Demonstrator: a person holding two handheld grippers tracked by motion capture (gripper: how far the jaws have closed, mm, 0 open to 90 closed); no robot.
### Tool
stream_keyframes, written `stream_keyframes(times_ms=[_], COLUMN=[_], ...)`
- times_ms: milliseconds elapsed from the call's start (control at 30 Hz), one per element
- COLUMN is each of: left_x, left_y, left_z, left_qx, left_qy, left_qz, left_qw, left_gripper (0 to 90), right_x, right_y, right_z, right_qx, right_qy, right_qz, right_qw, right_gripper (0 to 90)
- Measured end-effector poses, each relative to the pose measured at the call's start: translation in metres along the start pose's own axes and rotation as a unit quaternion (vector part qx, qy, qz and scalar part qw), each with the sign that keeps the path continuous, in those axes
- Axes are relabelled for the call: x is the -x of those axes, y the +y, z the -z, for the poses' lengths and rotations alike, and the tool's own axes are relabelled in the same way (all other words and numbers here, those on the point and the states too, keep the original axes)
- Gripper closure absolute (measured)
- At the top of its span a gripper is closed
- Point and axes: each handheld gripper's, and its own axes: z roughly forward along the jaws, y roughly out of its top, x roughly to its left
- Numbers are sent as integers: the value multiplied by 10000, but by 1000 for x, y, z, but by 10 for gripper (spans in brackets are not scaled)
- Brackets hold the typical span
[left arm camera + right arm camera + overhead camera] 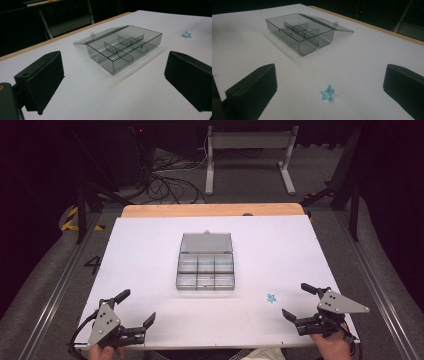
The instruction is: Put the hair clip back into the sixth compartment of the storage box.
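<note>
A clear grey compartment box (205,268) lies in the middle of the white table with its lid folded back flat behind it. Its dividers stand out in the left gripper view (124,47) and the right gripper view (299,31). A small blue star (271,298) lies on the table to the box's right and nearer me, just ahead of my right gripper (327,93). My left gripper (137,306) rests open at the near left corner, jaws wide with nothing between them. My right gripper (299,302) is open at the near right, the star a little to its left.
The white table top (150,250) has a wooden strip (212,210) along its far edge. Beyond it stand a white metal frame (247,155) and loose cables (170,180) on the floor. Metal rails (55,290) run along both sides of the table.
</note>
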Motion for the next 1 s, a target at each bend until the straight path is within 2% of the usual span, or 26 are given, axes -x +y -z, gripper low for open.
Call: stream_keyframes(times_ms=[1000], left_x=[-1], left_y=[-1], left_z=[0], left_qx=[-25], left_qy=[38], left_qz=[-22], left_qw=[10000], left_gripper=[30], right_x=[1], right_y=[5], right_z=[-2], right_qx=[-46], right_qy=[5], right_qz=[44], right_qw=[10000], right_gripper=[1])
